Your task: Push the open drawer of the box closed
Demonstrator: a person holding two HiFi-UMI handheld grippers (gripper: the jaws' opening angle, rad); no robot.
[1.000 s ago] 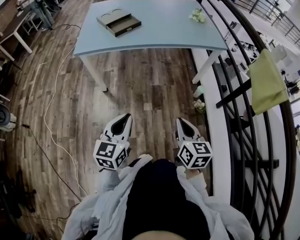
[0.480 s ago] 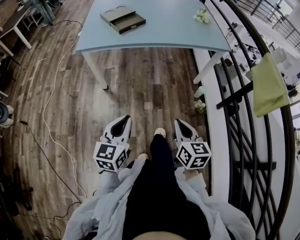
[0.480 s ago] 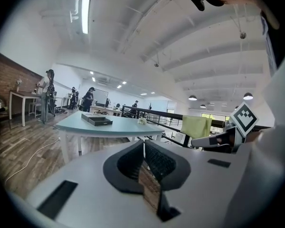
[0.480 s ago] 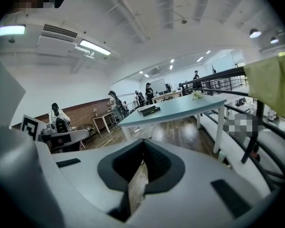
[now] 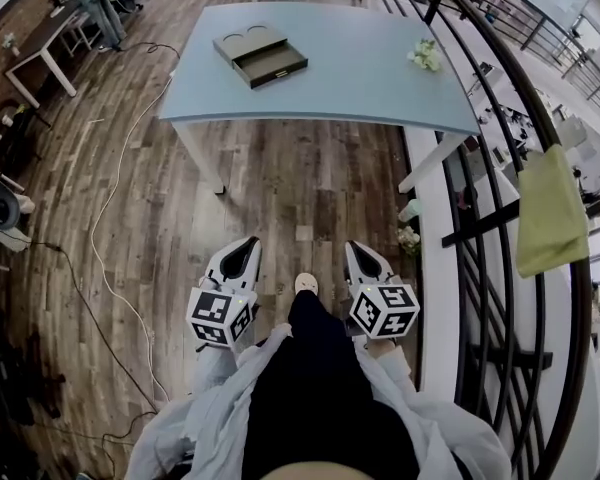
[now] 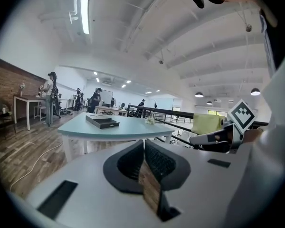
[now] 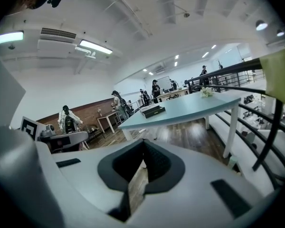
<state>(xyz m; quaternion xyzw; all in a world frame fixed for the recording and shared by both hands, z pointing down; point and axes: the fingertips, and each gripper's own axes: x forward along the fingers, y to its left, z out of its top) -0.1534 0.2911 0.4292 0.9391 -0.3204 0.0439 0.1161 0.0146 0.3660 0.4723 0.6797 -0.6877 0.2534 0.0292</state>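
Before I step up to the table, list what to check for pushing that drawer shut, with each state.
1. Drawer stands pulled out of box: ok.
2. Left gripper jaws together, nothing between them: ok.
3. Right gripper jaws together, nothing between them: ok.
4. Drawer within reach: not ok, the table is far ahead.
5. Nothing sticking up out of the drawer: cannot tell, too small.

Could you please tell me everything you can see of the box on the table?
The box is a flat, grey-brown case with two round shapes on its top. Its drawer stands pulled out toward the table's near edge, dark inside and seemingly empty. The box lies level, turned askew, on the far left part of the pale blue table. Only the table touches it.
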